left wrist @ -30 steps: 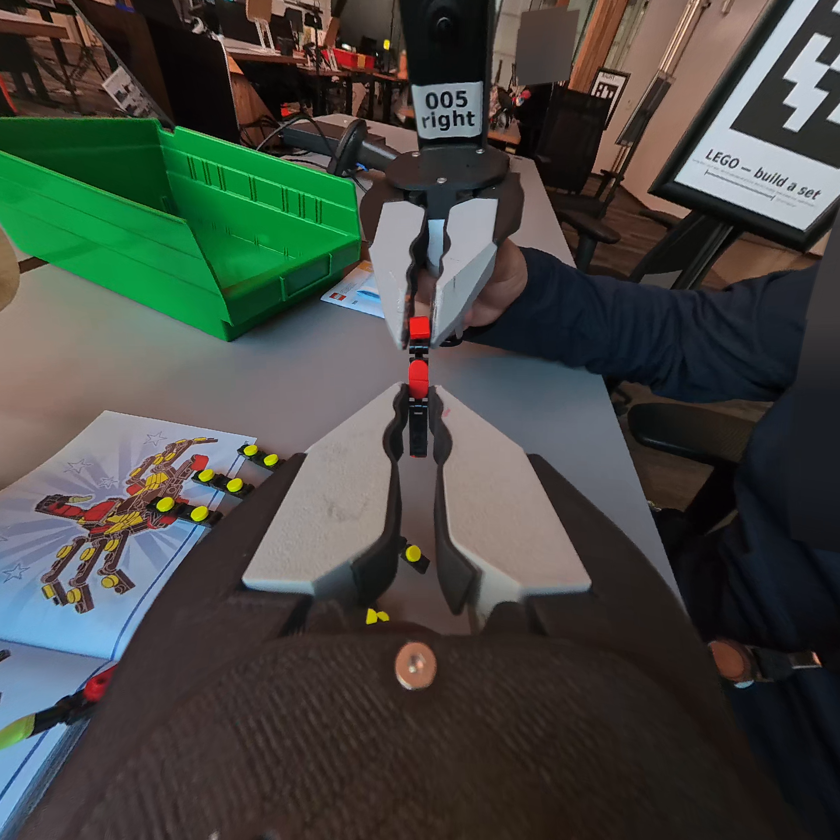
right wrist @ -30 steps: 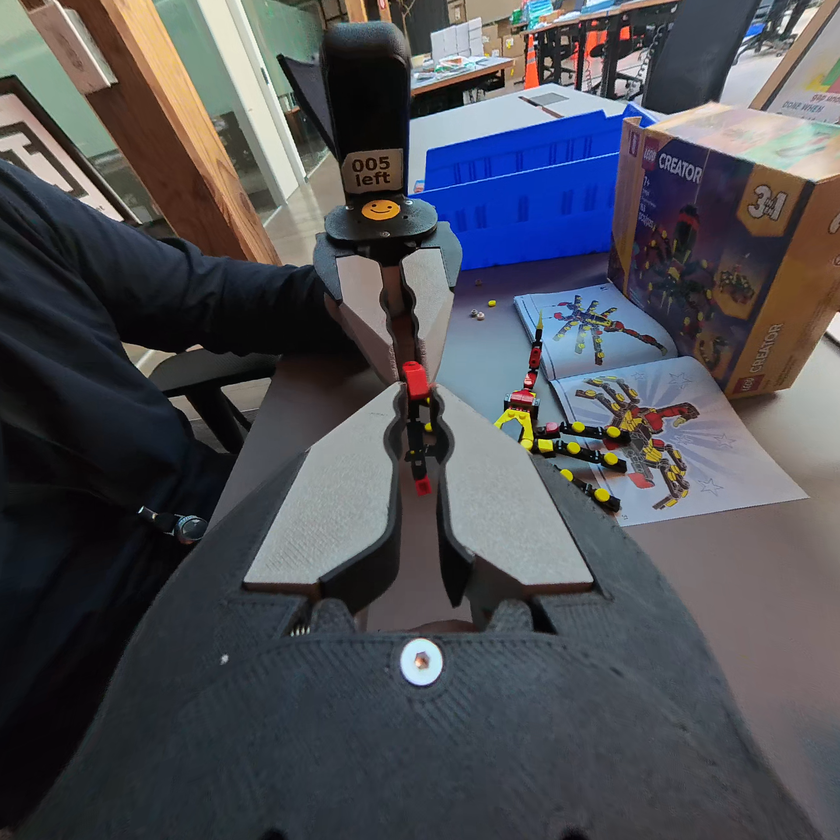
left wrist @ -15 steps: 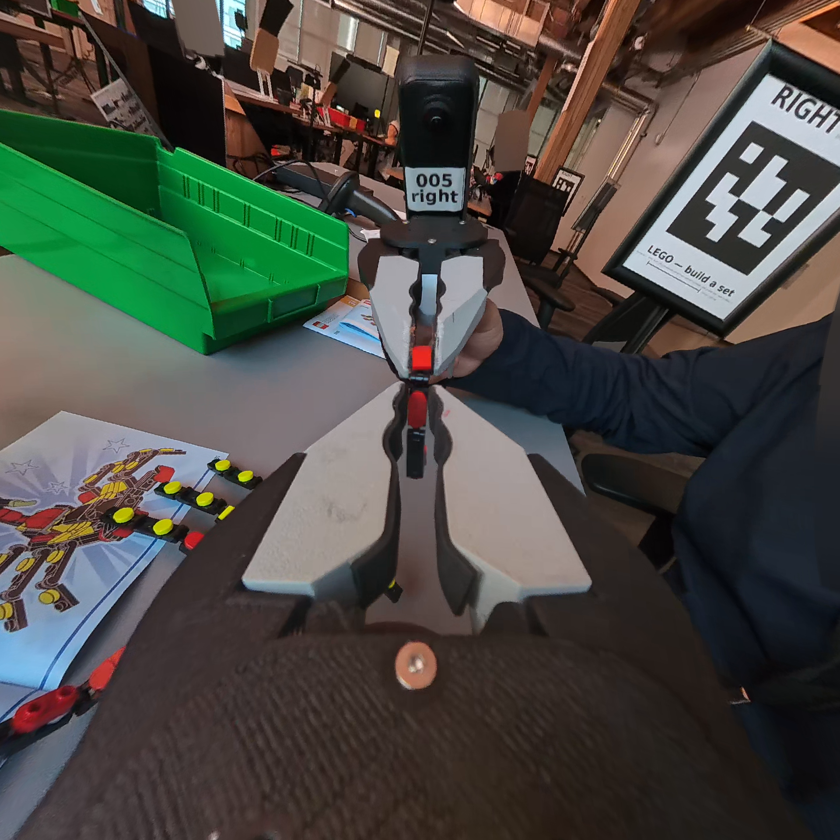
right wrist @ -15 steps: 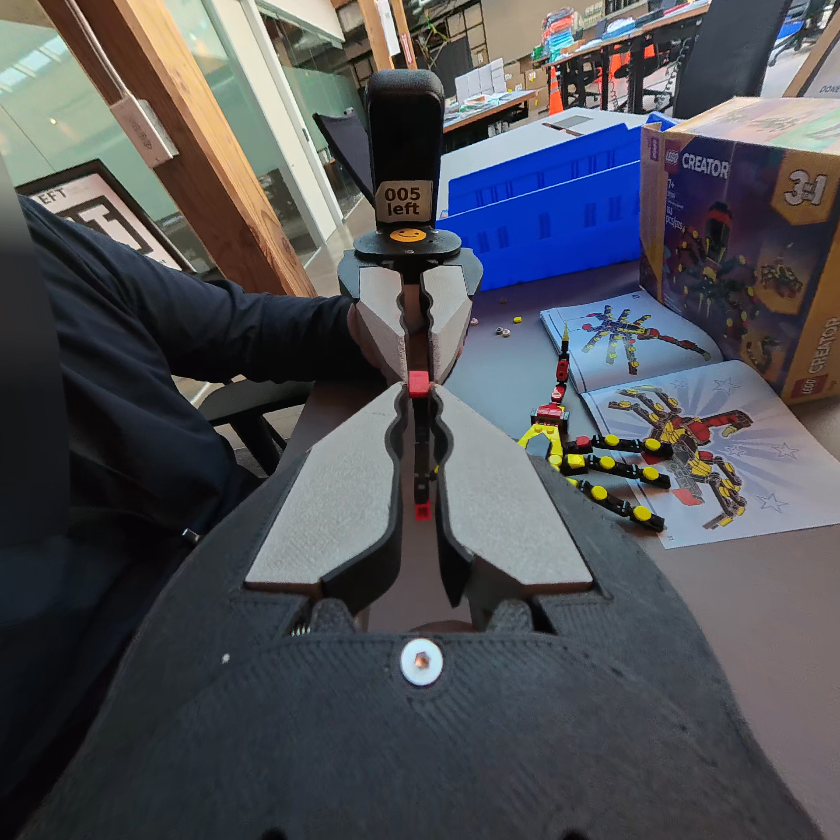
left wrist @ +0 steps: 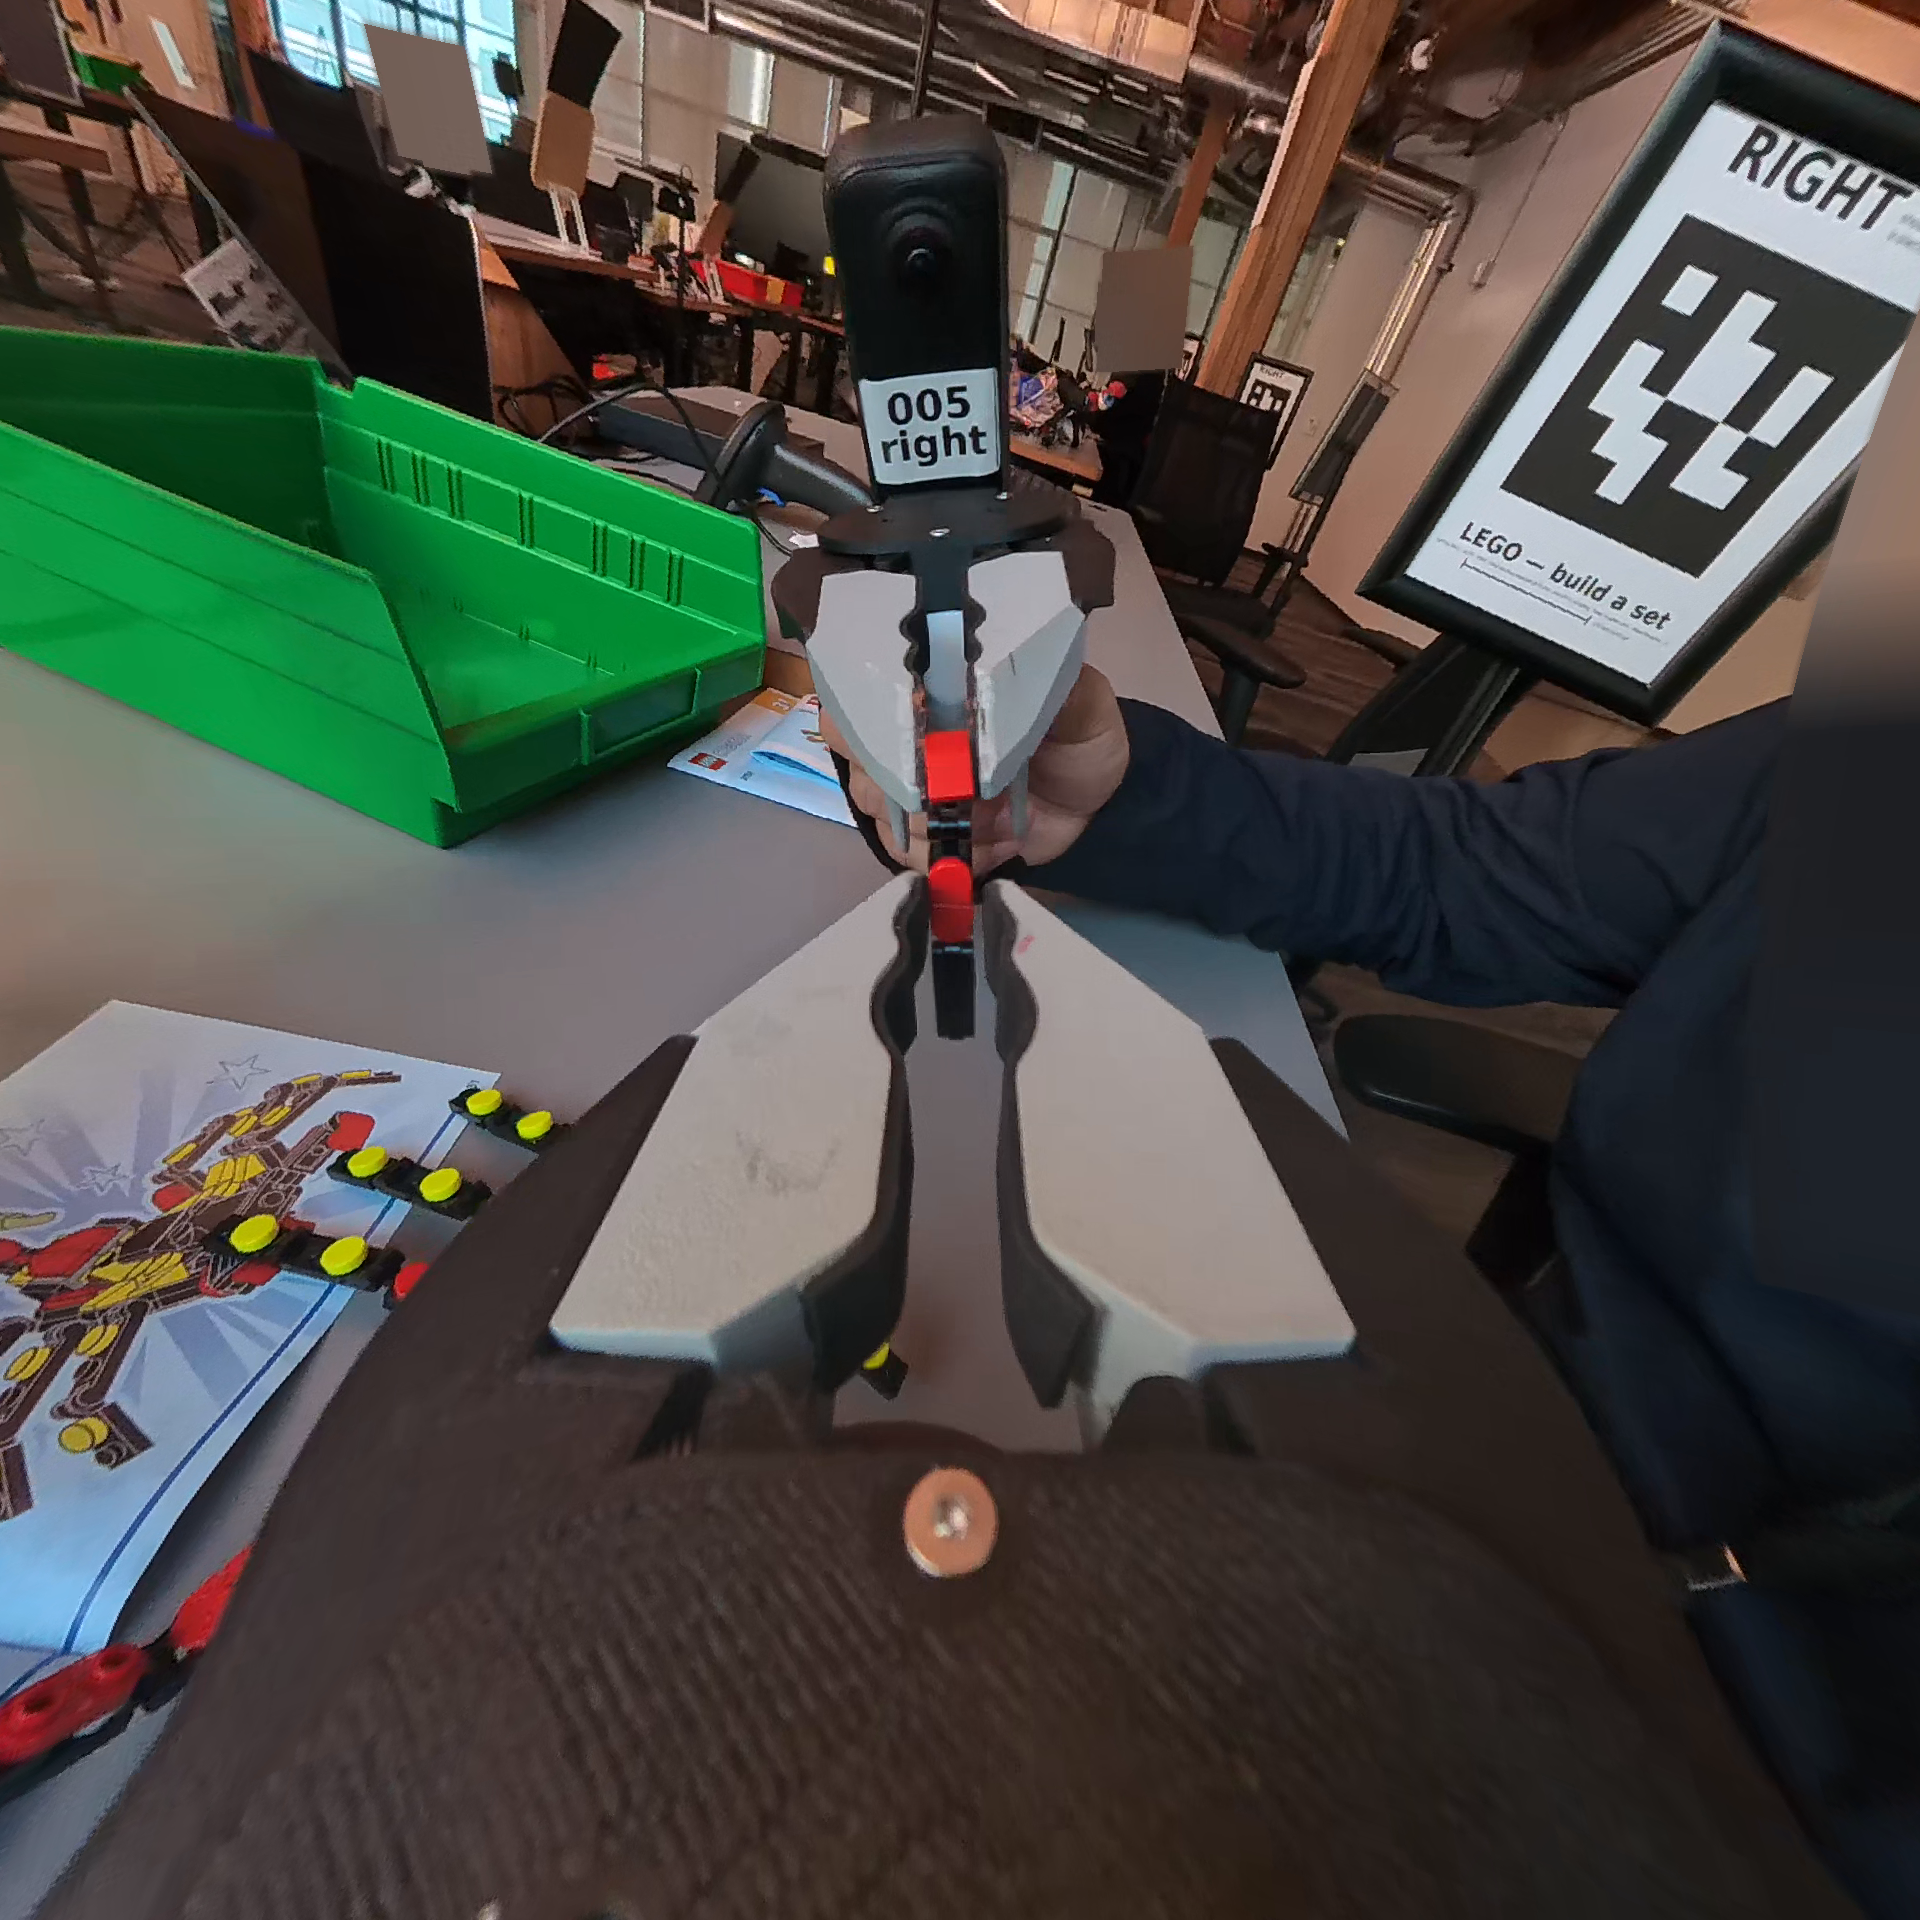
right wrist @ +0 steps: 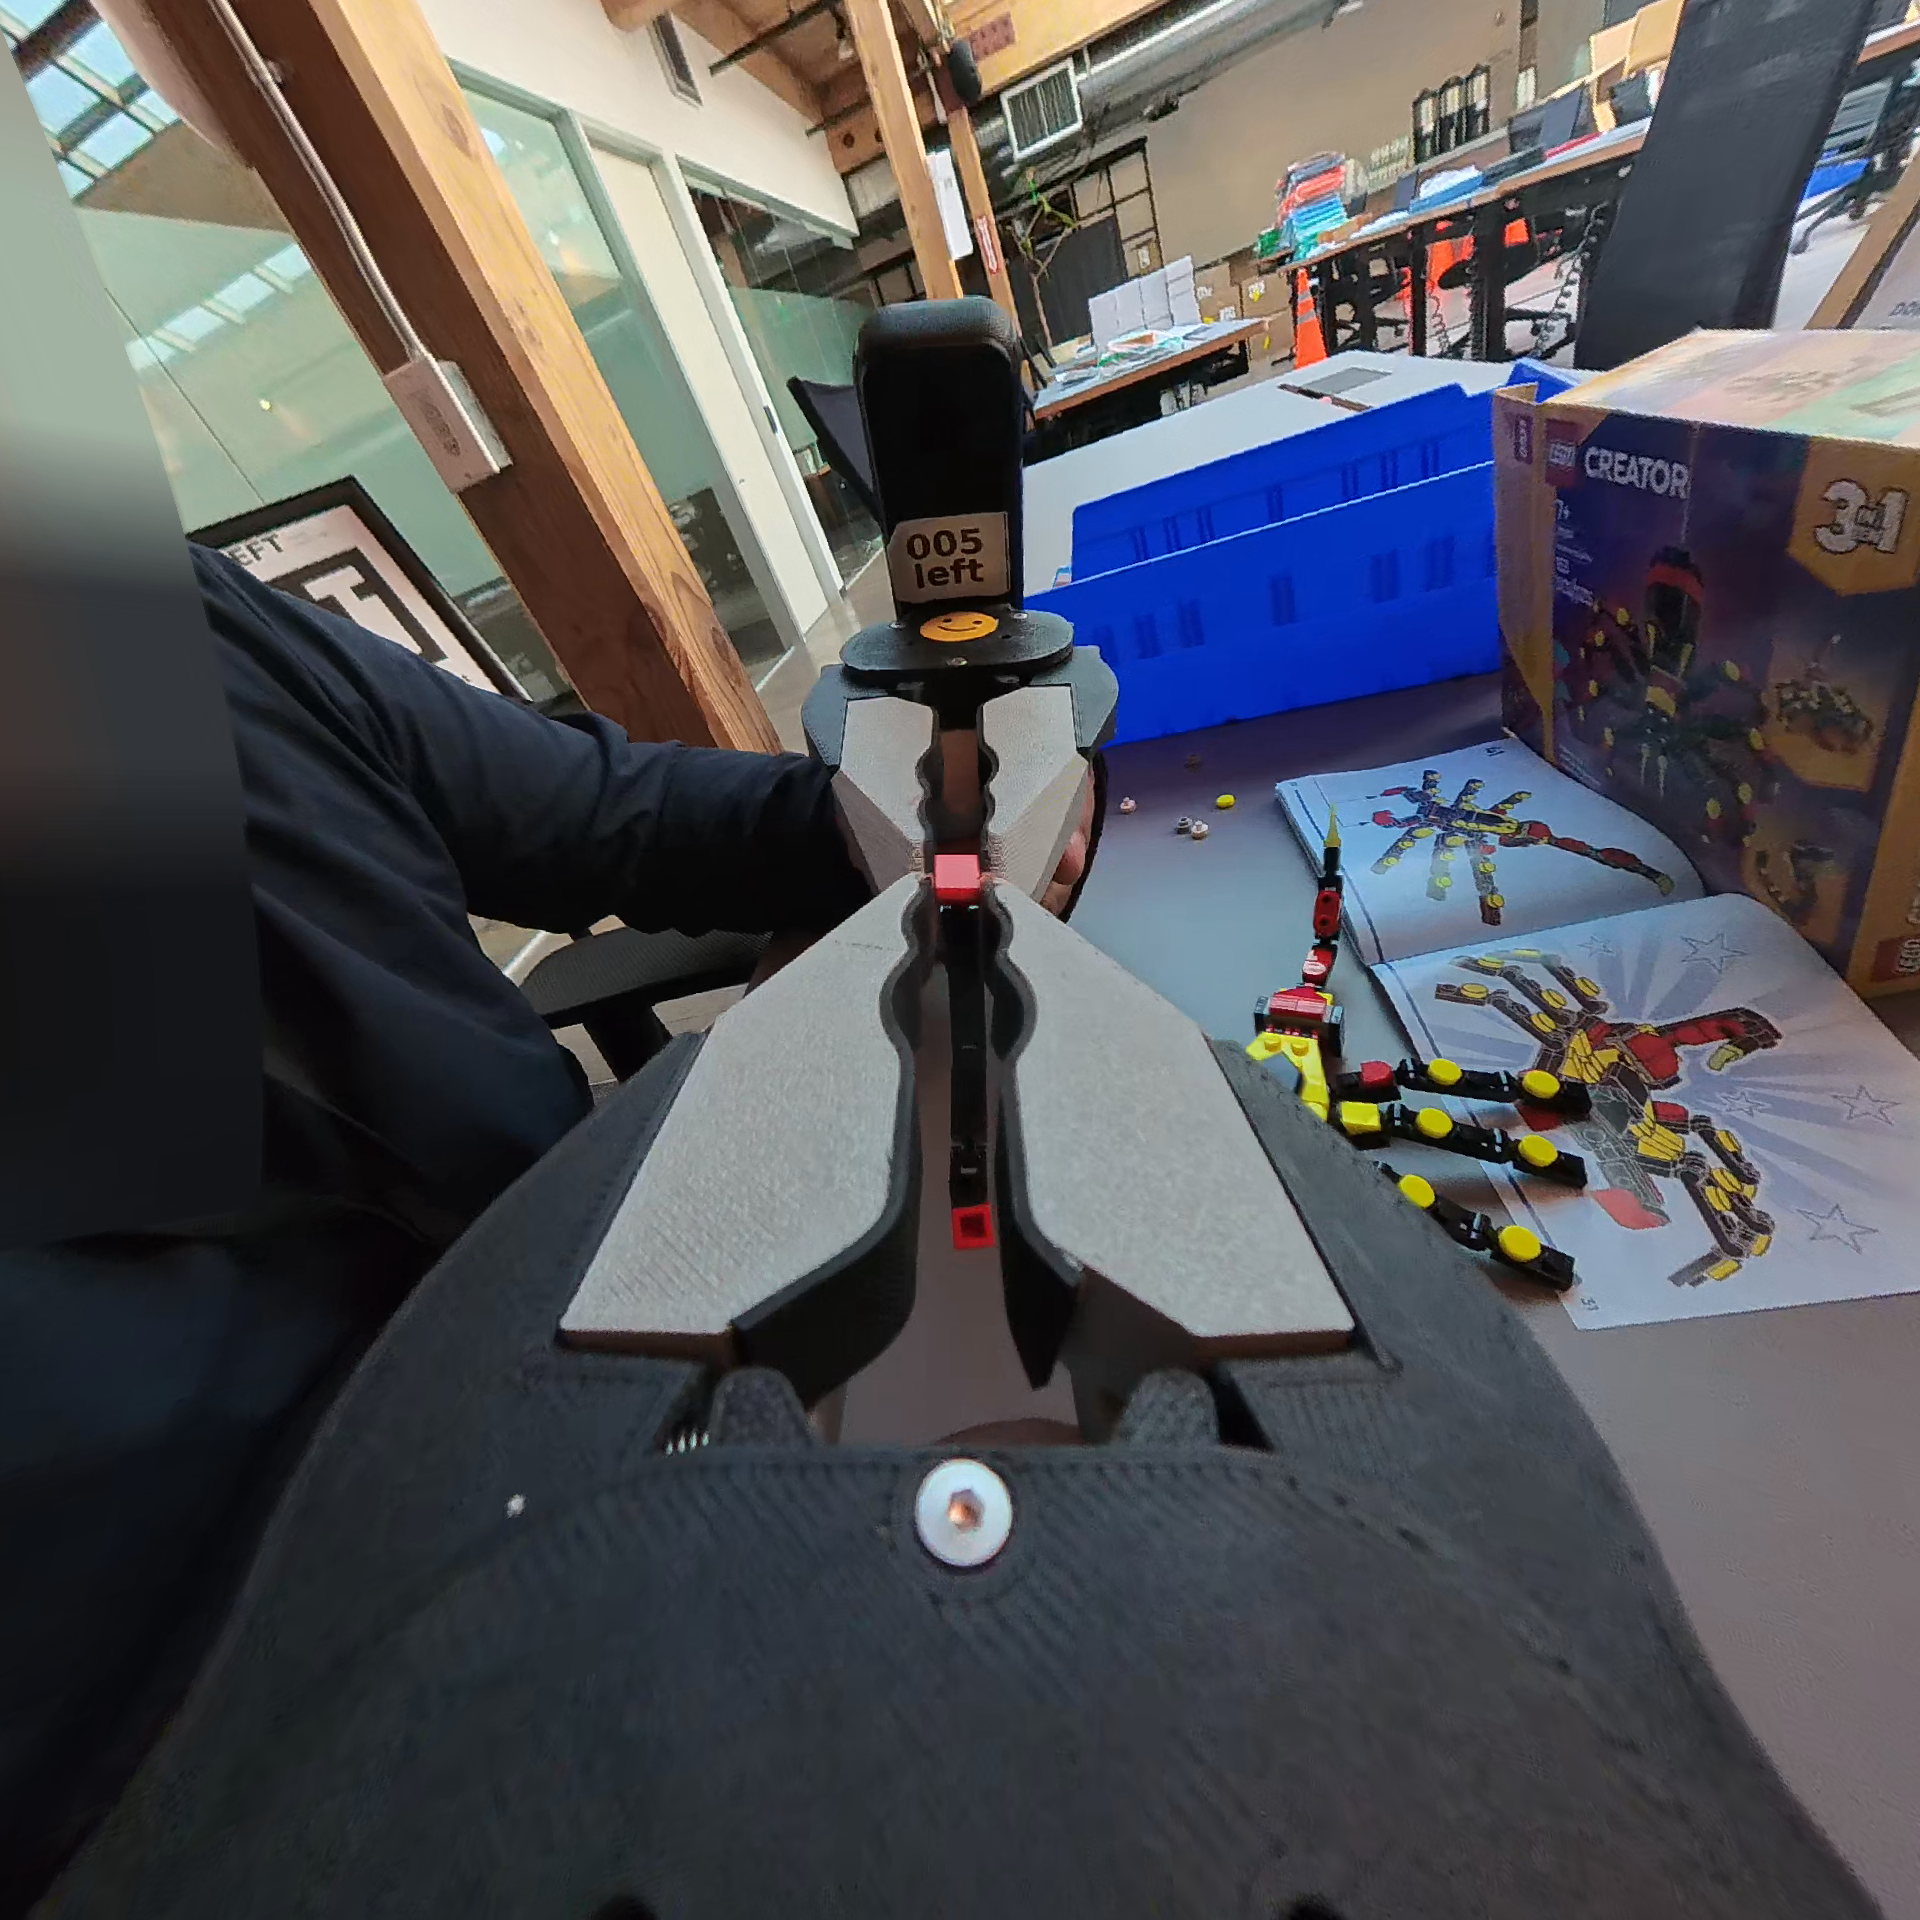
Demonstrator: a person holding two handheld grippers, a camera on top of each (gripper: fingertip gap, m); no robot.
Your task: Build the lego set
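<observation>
**Lego parts: one strip held aloft, remainder on table**

Slim black-and-red leg strip [right wrist: 966, 1049] suspended above the table. Partly built model [right wrist: 1382, 1101], black legs with yellow studs, lies across an open instruction booklet [right wrist: 1662, 1091]. Set box [right wrist: 1704, 665] stands upright behind.

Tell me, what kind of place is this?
Probably a big shared workshop or office: long work tables behind, storage bins like the green bin, wooden posts, and a framed sign on a stand.
</observation>
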